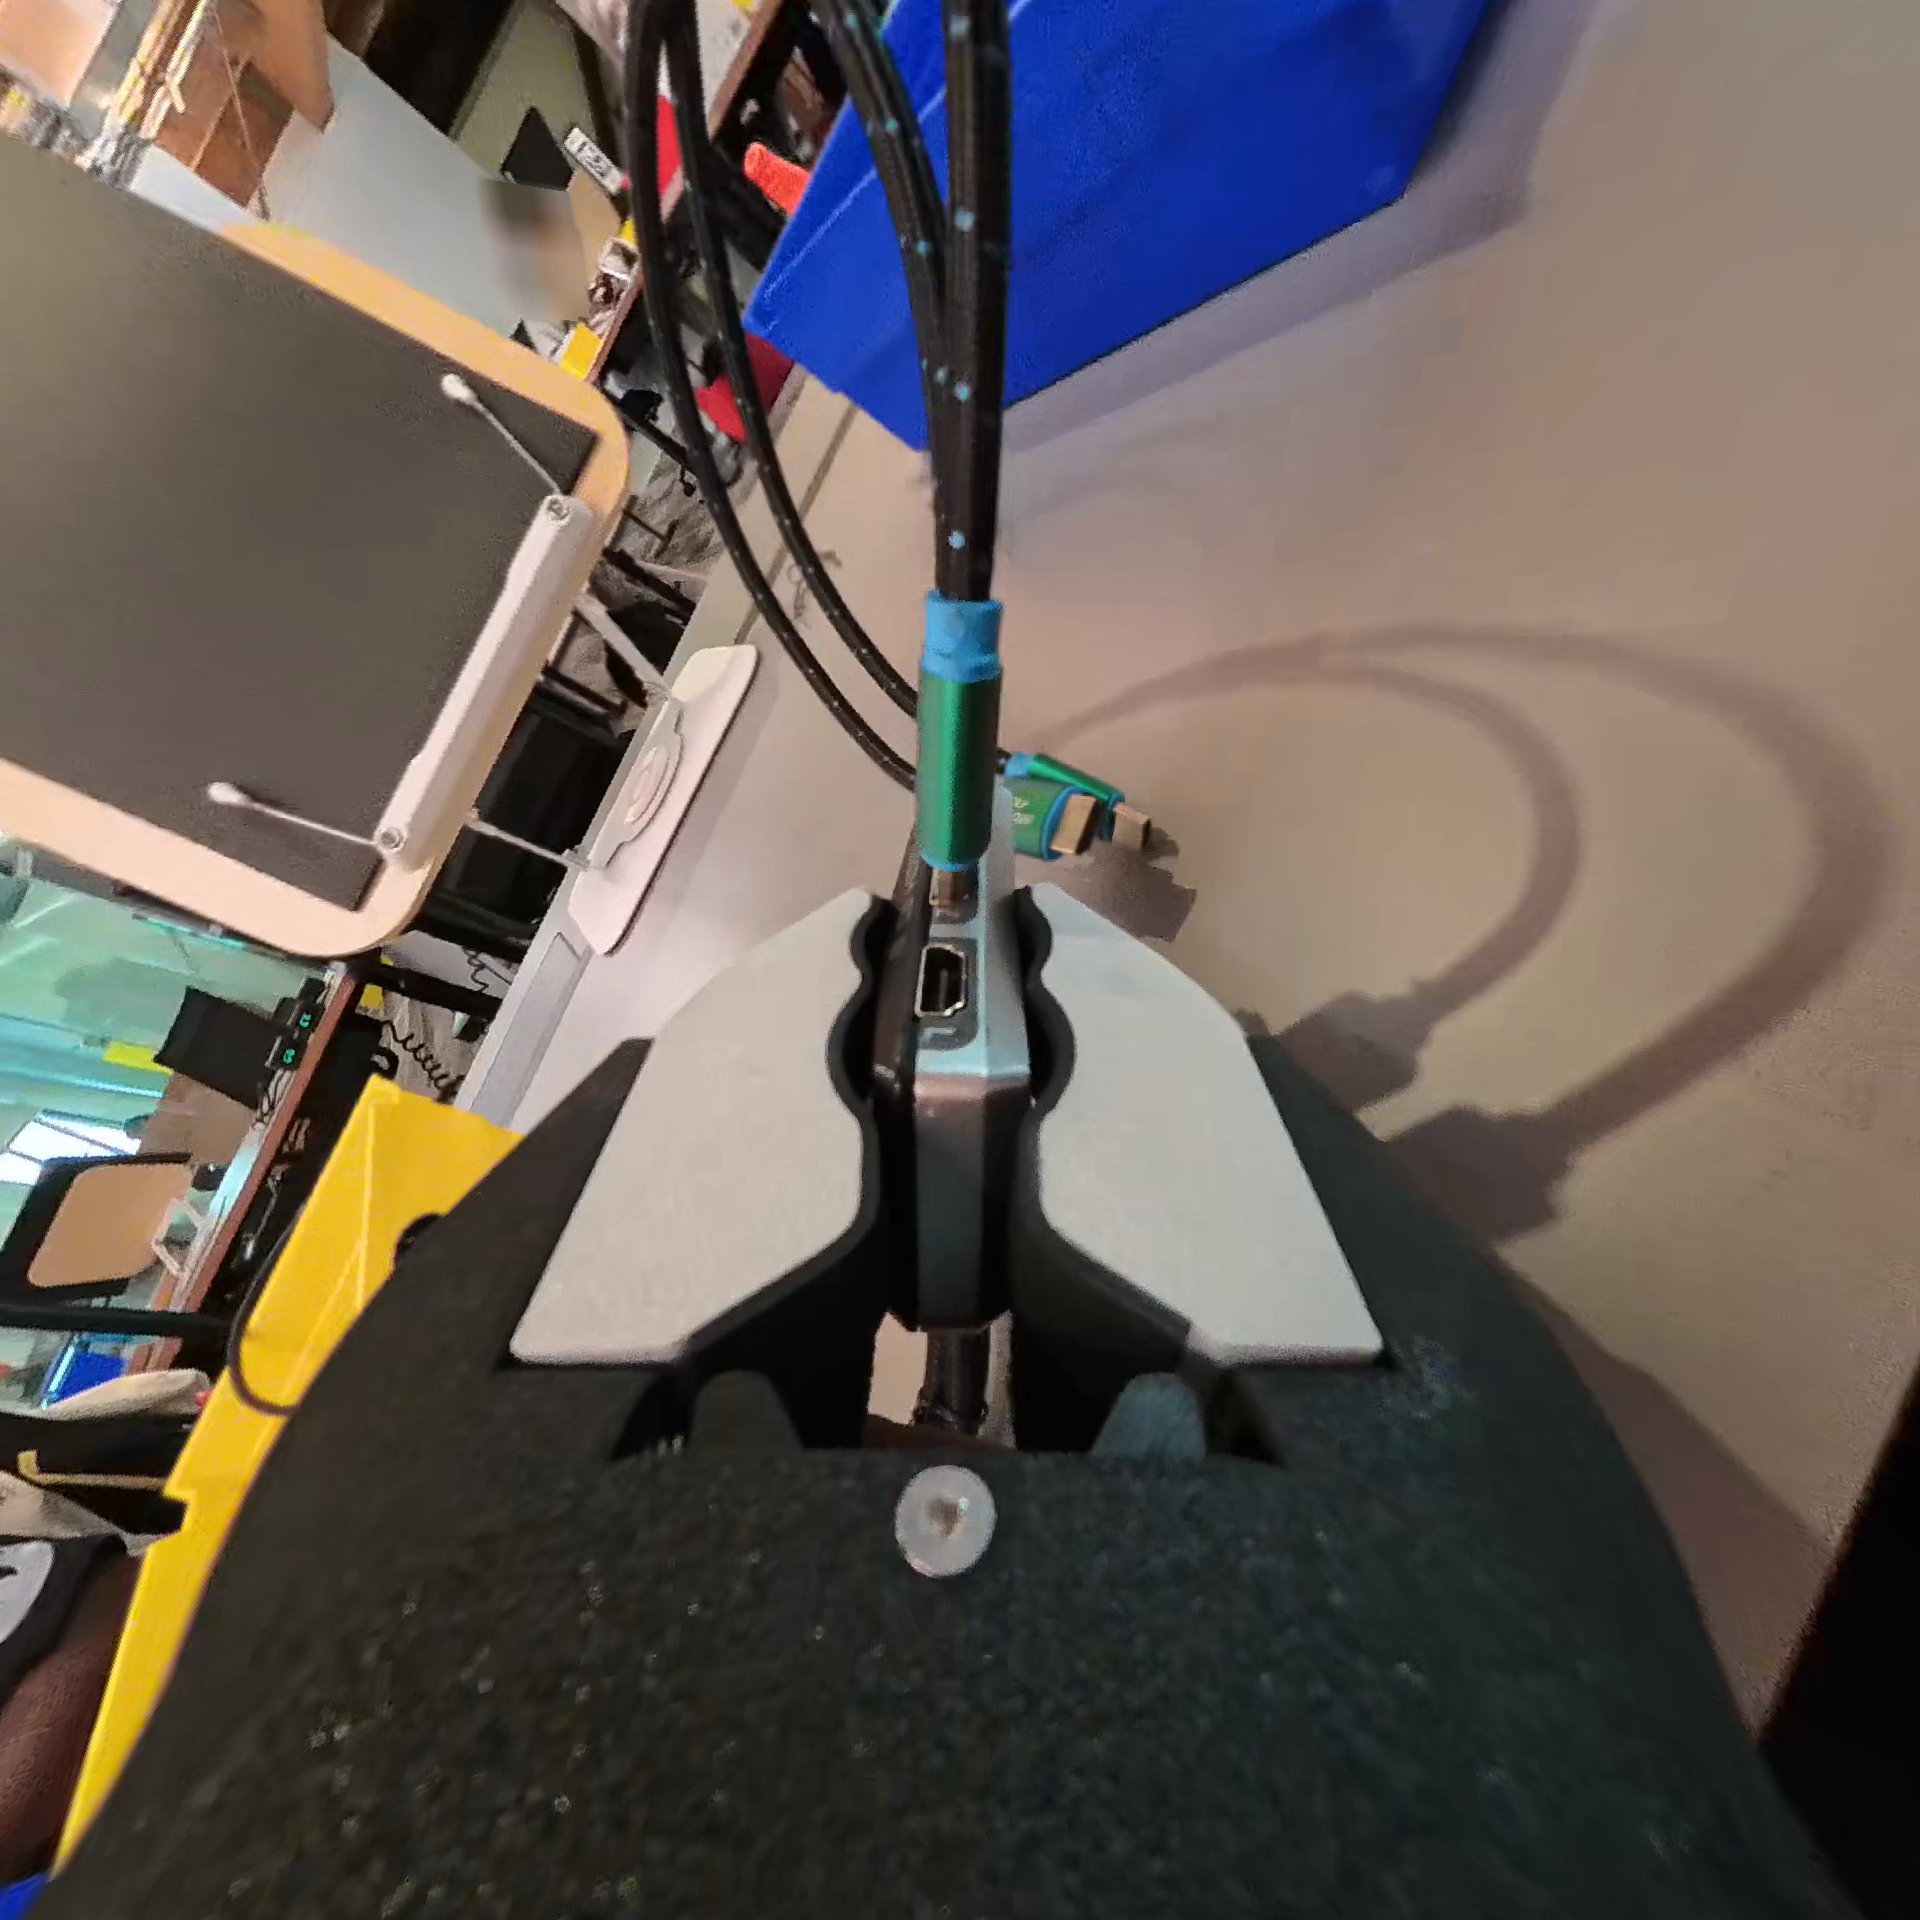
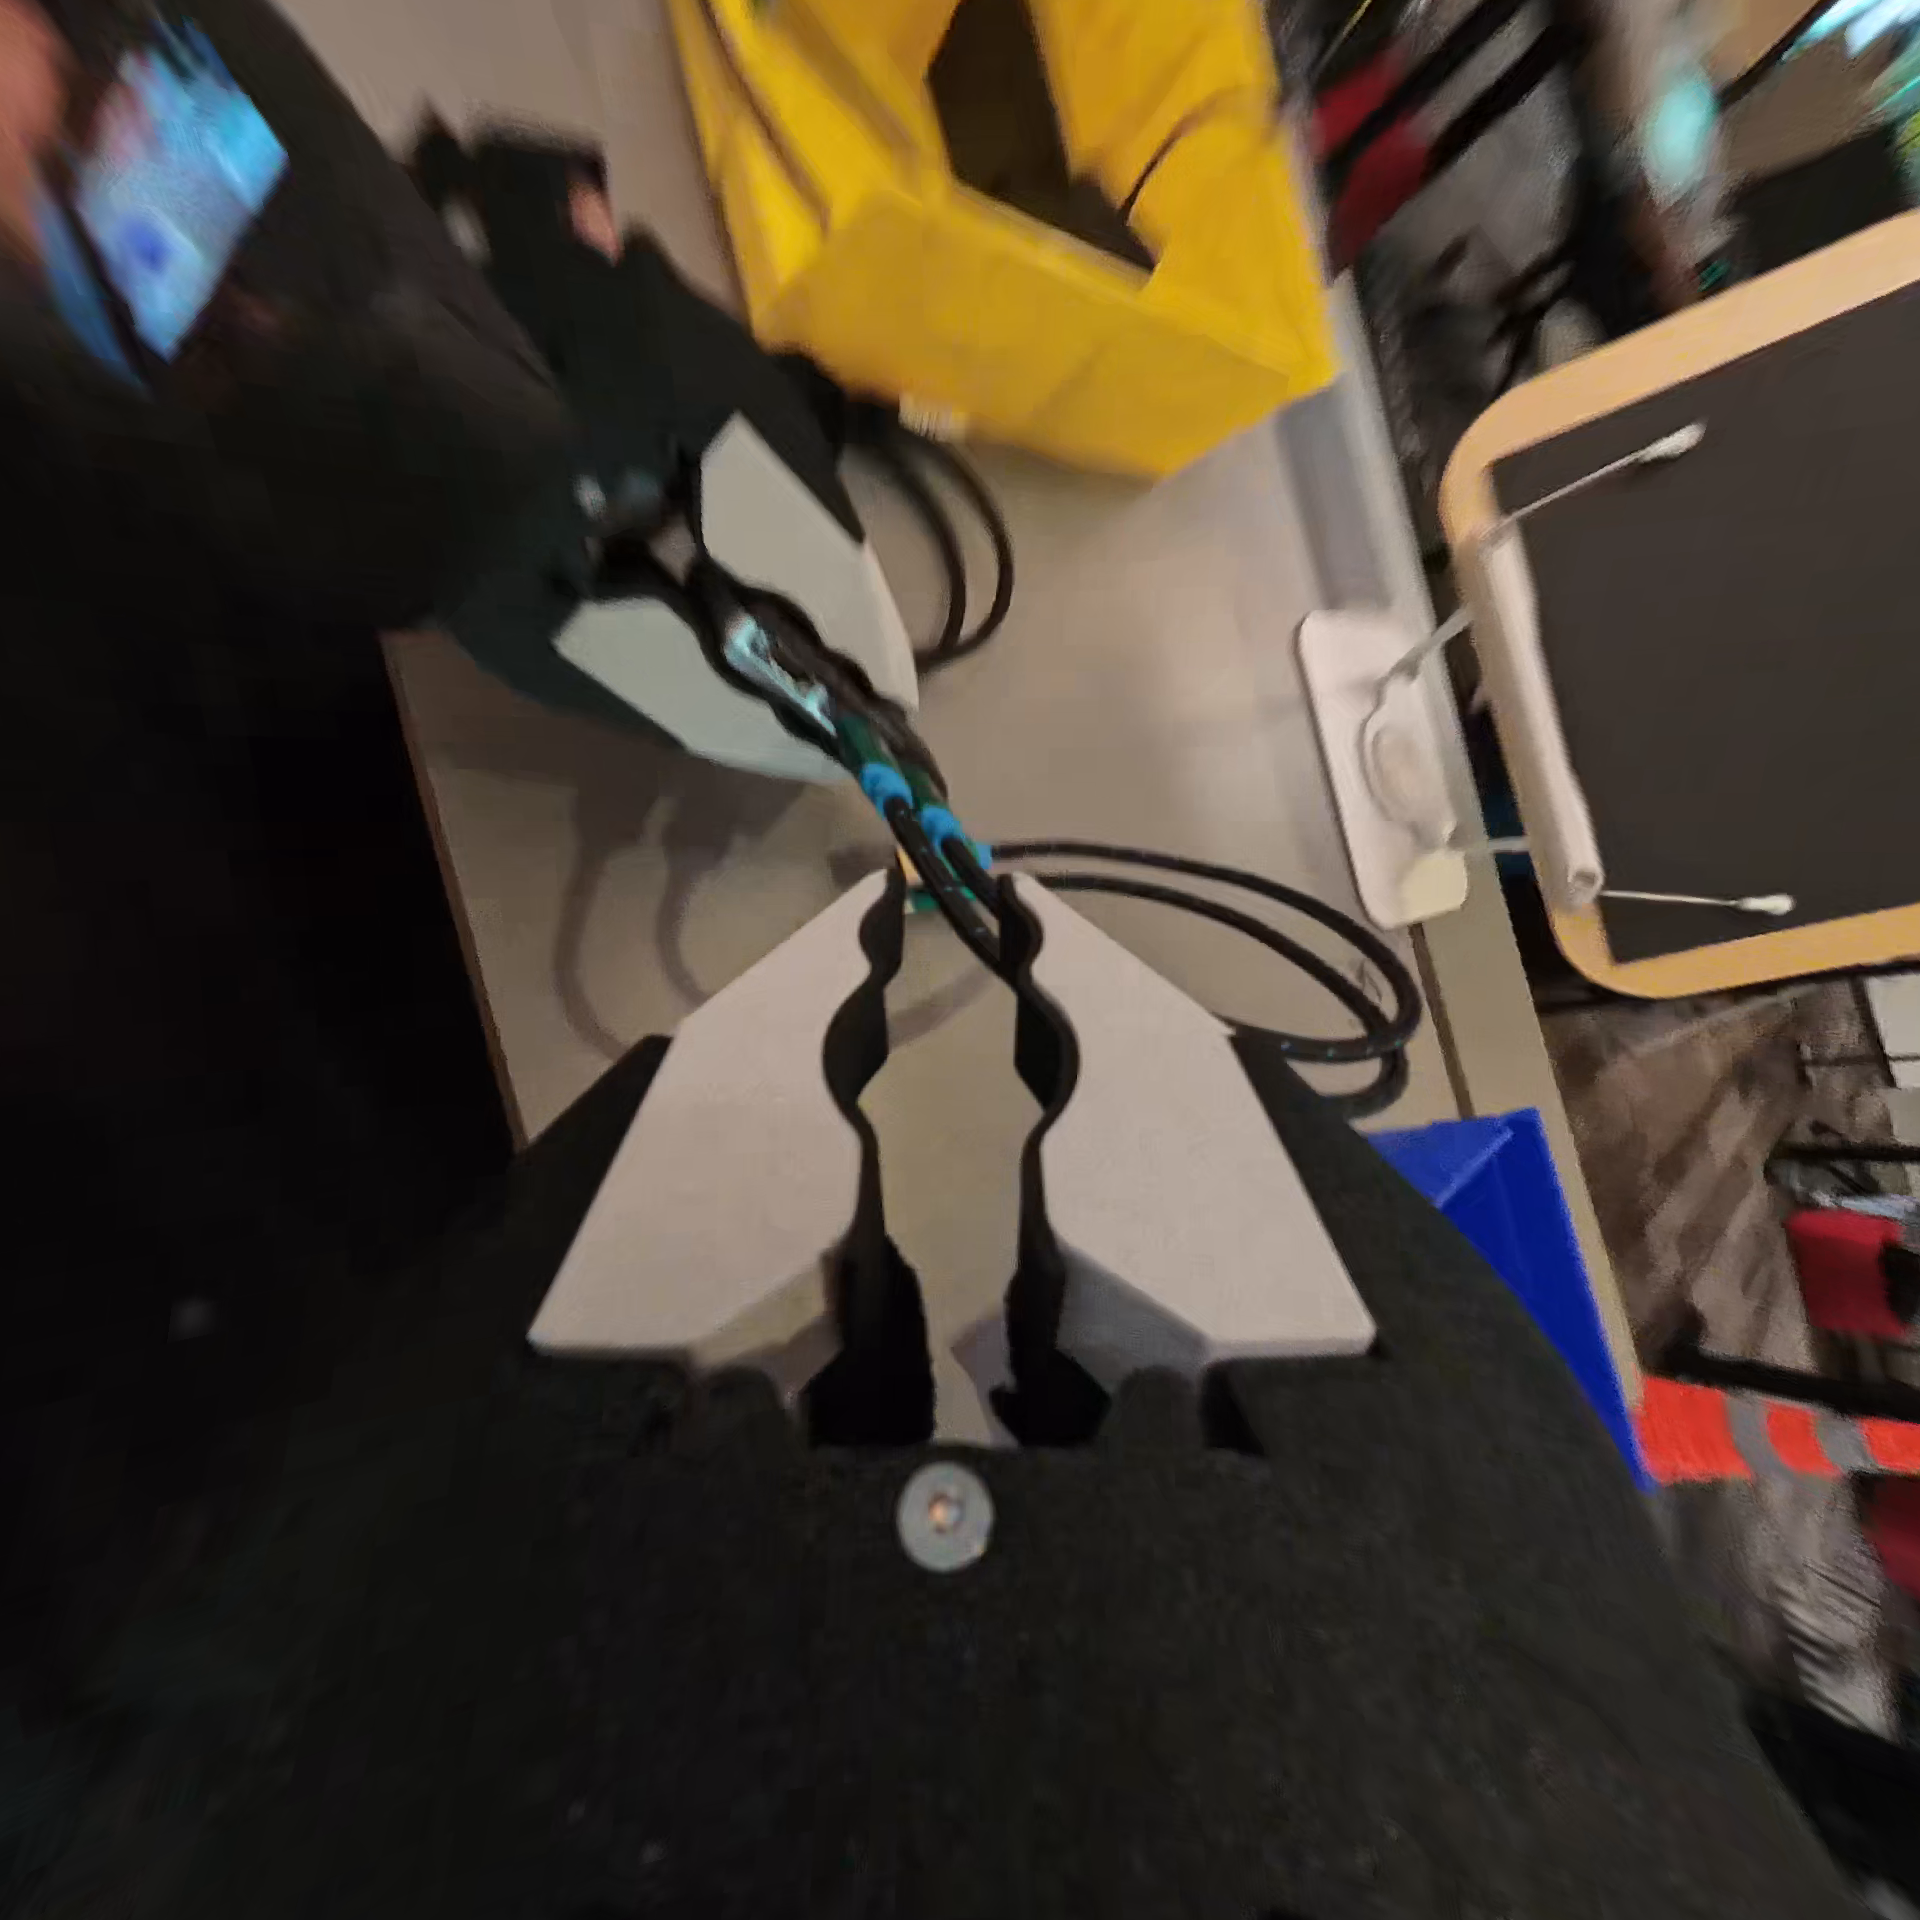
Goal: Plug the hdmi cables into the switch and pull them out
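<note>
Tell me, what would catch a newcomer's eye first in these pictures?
Probably the grey switch clamped between the left gripper fingers, with a green-ended HDMI cable plugged into its far port and an empty port beside it. Next, the bright blue bin behind on the table, and the open right gripper near the cables.

Cable loops (image 2: 1340,997) beside bare table (image 2: 1143,707)

Grey switch (image 1: 951,1132) edge-up, one green-plugged braided HDMI cable (image 1: 956,774) inserted, adjacent port empty.
</note>
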`<control>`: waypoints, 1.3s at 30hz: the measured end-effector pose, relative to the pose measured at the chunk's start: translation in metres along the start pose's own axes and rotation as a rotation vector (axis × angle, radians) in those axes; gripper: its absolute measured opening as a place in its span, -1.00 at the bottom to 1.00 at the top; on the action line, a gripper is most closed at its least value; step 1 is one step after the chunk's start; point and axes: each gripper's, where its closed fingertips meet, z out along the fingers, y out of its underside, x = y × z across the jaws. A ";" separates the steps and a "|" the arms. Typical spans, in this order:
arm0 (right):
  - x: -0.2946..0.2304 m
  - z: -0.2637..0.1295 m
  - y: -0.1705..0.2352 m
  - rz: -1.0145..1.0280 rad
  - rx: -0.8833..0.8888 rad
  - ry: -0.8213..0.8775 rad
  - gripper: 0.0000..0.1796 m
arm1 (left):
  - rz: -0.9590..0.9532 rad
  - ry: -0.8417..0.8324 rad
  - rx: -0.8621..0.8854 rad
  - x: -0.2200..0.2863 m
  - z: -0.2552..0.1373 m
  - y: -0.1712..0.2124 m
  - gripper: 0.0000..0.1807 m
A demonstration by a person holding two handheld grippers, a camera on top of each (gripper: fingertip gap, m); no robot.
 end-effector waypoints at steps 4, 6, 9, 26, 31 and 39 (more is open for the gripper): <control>-0.022 0.003 0.007 0.403 0.223 -0.064 -0.63 | -0.018 -0.030 0.014 -0.005 -0.003 -0.002 -0.75; -0.023 0.025 0.021 0.640 0.309 -0.070 -0.54 | -0.024 -0.036 0.023 -0.004 -0.003 -0.006 -0.75; -0.020 0.038 0.016 0.862 0.534 -0.114 -0.54 | -0.030 -0.018 0.035 0.001 -0.002 -0.011 -0.75; -0.018 0.061 0.014 0.856 0.518 -0.035 -0.77 | -0.031 0.002 0.026 0.011 0.001 -0.012 -0.76; -0.019 0.056 0.015 0.846 0.523 -0.016 -0.76 | -0.027 0.004 0.031 0.011 0.001 -0.013 -0.76; -0.019 0.054 0.018 0.855 0.521 -0.029 -0.78 | -0.028 0.012 0.026 0.011 0.002 -0.012 -0.75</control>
